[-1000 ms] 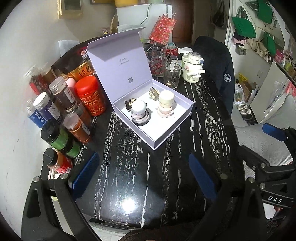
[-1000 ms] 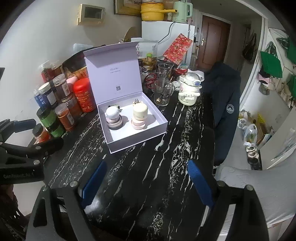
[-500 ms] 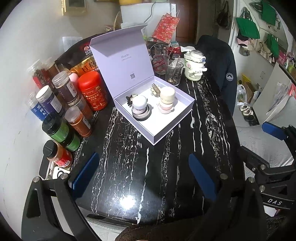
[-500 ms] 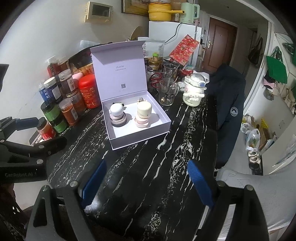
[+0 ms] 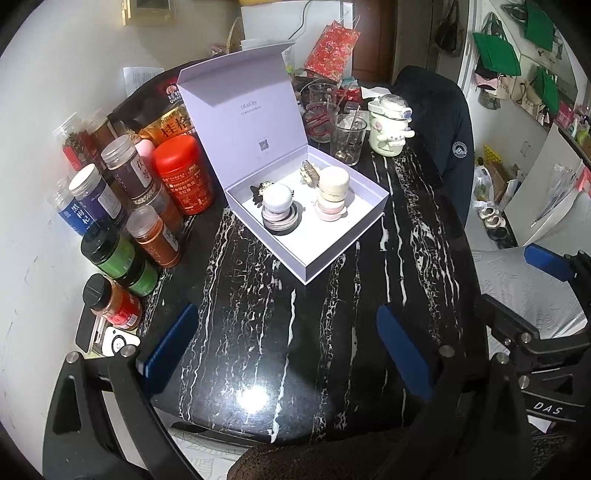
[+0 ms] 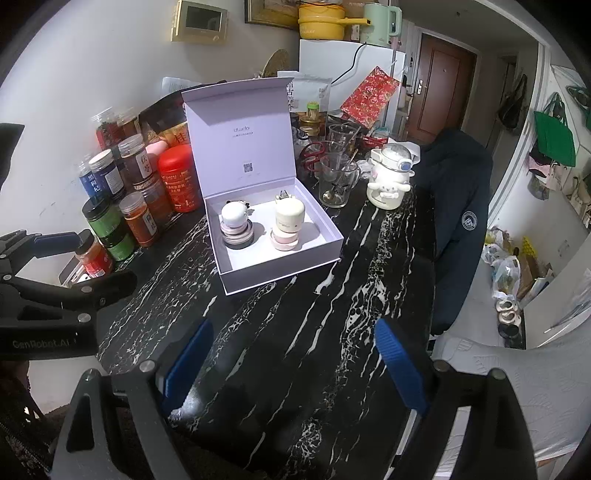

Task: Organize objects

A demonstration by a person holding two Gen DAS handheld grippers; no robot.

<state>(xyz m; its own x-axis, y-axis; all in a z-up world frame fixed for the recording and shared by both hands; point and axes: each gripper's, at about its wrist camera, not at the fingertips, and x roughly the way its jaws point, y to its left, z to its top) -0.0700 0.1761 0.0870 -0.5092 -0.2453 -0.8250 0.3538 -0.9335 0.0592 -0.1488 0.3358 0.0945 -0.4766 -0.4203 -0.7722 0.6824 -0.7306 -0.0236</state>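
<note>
On the black, white-veined marble table [image 5: 332,332] a lilac gift box [image 5: 314,221] stands with its lid tipped up and back; everything else is placed from that box. To its left, against the white wall [image 6: 110,55], crowd the spice jars [image 5: 110,206], with a red tin [image 5: 183,177] just beside the box wall. Inside the box, a white round-topped jar [image 5: 277,206] sits toward the left and a cream jar [image 5: 332,188] toward the right, each on a small stack, apart from one another. Behind the box to the right stand glass cups [image 6: 336,181], then a cream cartoon-dog cup [image 6: 388,177]. Farther right a dark blue jacket [image 6: 458,206] hangs over a chair at the table edge. Beyond it the room shows a brown door [image 6: 439,96], a white fridge [image 6: 332,62] topped by a yellow pot [image 6: 321,22], and green bags [image 5: 495,51] on the far right wall. In front of the box, the left gripper [image 5: 288,354] hovers over bare marble, fingers spread wide and holding nothing; the right gripper [image 6: 295,362] does likewise.
</note>
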